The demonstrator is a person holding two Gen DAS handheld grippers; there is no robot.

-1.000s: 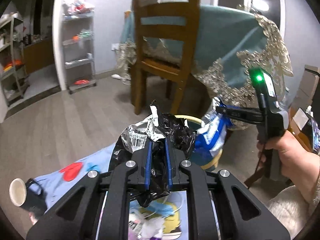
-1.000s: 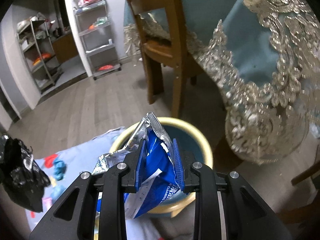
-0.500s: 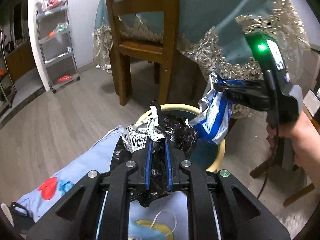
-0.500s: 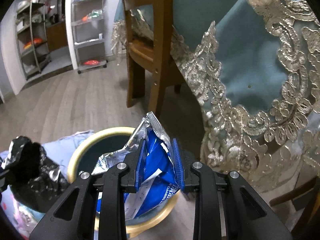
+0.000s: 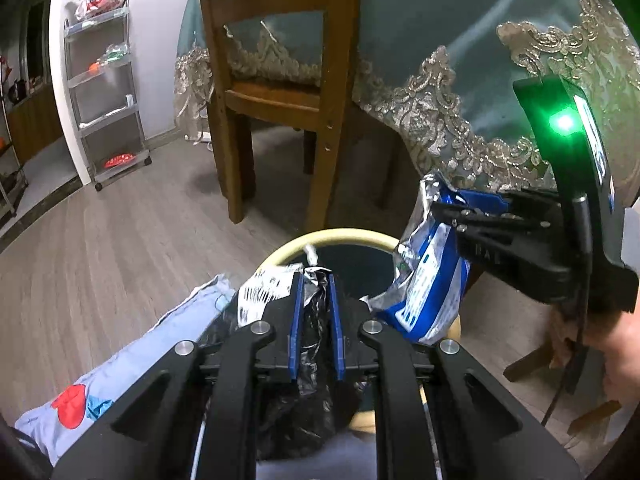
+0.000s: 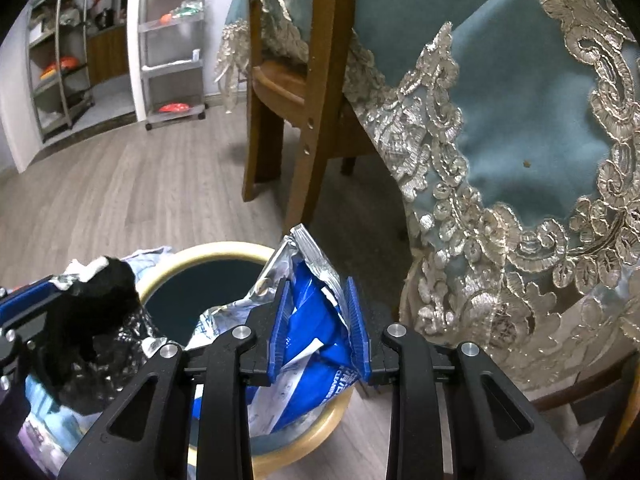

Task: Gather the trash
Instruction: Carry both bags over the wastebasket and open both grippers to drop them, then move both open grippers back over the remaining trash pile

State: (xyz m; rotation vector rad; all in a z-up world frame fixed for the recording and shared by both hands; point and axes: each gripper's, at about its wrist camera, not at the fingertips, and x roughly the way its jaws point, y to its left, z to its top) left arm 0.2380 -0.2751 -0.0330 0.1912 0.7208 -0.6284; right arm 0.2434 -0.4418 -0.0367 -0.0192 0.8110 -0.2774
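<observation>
Left gripper (image 5: 314, 292) of mine is clamped nearly closed on a crumpled black plastic bag (image 5: 308, 392); a white barcode label (image 5: 262, 294) sticks out to the left of its fingers. Most of the bag hangs below the jaws, and my own gripper frame hides its lower end. My right gripper (image 6: 318, 300) has its blue pads pressed on a blue and silver foil packet (image 6: 316, 332), jaws moderately apart around it. Print on the packet is partly cut off by the frame and only fragments are legible.

Both items hang over the round bin (image 6: 224, 249) with a cream rim and dark interior. From the right wrist view the packet sits over the bin's right half and the bag over its left edge. I cannot make out the bin's bottom or contents. A light blue printed cloth (image 5: 120, 372) lies just left of the bin, its pattern mostly hidden.

Beyond stand a wooden chair (image 5: 280, 92) and a teal tablecloth with lace trim (image 6: 520, 120); farther off, a wheeled shelf rack (image 5: 104, 92), its contents too small to identify.
</observation>
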